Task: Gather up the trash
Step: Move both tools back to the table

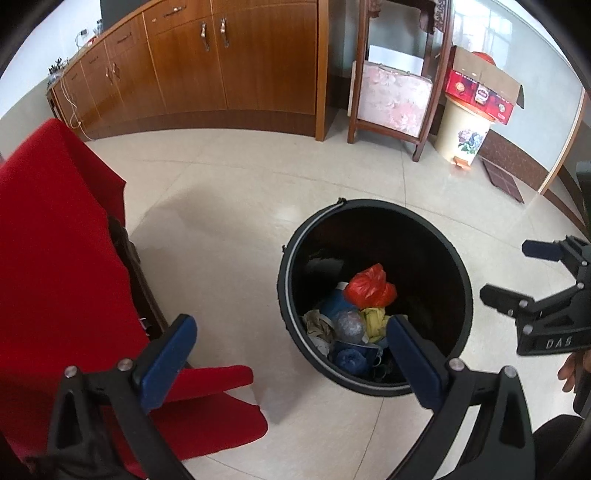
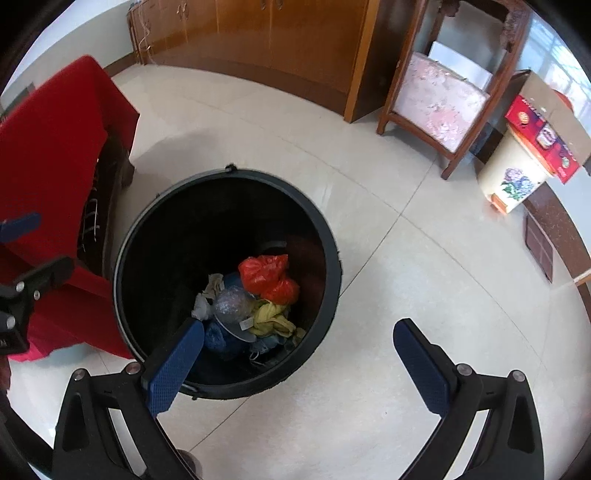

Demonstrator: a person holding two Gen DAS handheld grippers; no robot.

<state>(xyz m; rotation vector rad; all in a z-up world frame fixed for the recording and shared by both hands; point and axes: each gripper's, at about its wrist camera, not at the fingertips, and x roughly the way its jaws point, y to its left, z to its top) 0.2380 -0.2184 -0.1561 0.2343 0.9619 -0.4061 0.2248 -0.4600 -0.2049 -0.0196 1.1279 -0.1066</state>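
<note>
While both grippers hang over the floor [image 1: 221, 221], the left gripper [image 1: 291, 332] and right gripper [image 2: 299, 339] hold their jaws wide apart, empty. Centre frame in both views, the black bin [image 1: 458, 280] holds the trash [image 1: 369, 284]: red bag, yellow rag, crumpled scraps.

Bright daylight enters from windows [image 1: 498, 33] far right, leaving glare on the pale floor [image 1: 229, 206]. Fisheye bending and dark vignetting mark the edges; focus is mostly sharp.
</note>
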